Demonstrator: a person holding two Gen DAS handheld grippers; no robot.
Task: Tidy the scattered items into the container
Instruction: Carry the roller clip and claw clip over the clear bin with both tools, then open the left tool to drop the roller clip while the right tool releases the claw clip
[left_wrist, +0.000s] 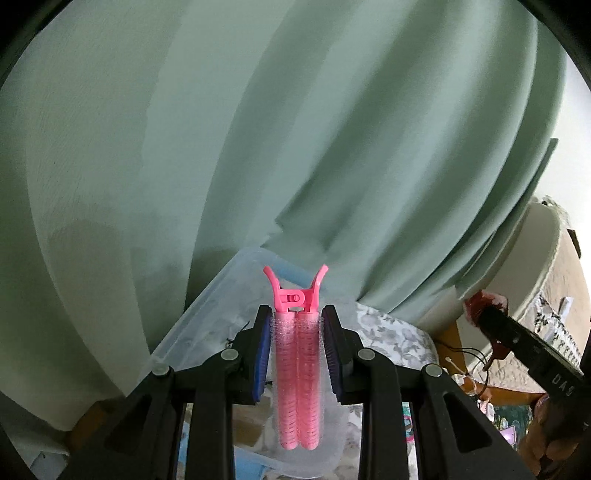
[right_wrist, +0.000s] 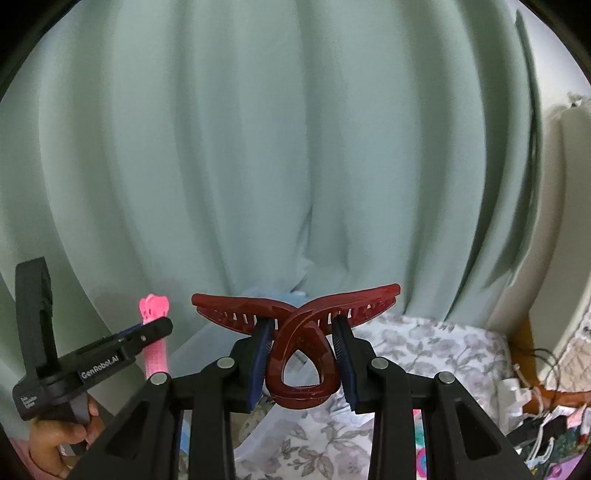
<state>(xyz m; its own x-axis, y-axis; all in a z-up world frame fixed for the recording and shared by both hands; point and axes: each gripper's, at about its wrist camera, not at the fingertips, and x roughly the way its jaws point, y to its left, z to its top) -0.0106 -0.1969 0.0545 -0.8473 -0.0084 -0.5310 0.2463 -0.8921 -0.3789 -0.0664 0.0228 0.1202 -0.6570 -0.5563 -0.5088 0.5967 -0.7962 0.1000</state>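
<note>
Between each gripper's clamped pads, a hair piece: left gripper (left_wrist: 295, 354) pink roller clip (left_wrist: 297, 376), right gripper (right_wrist: 304, 362) red claw clip (right_wrist: 295, 332).

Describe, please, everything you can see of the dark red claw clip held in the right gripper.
The dark red claw clip looks like glossy, slightly translucent plastic: two curved toothed arms spread wide at the top, crossing into a teardrop loop below. It is upright, off the table, clamped at the loop by the right gripper, whose blue pads press either side.

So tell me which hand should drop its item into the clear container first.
Probably left. The left gripper holds the pink hair clip with the clear container right beneath and ahead of it. The right gripper, clamped on the dark red claw clip, sees only a corner of it, over the floral cloth.
</note>
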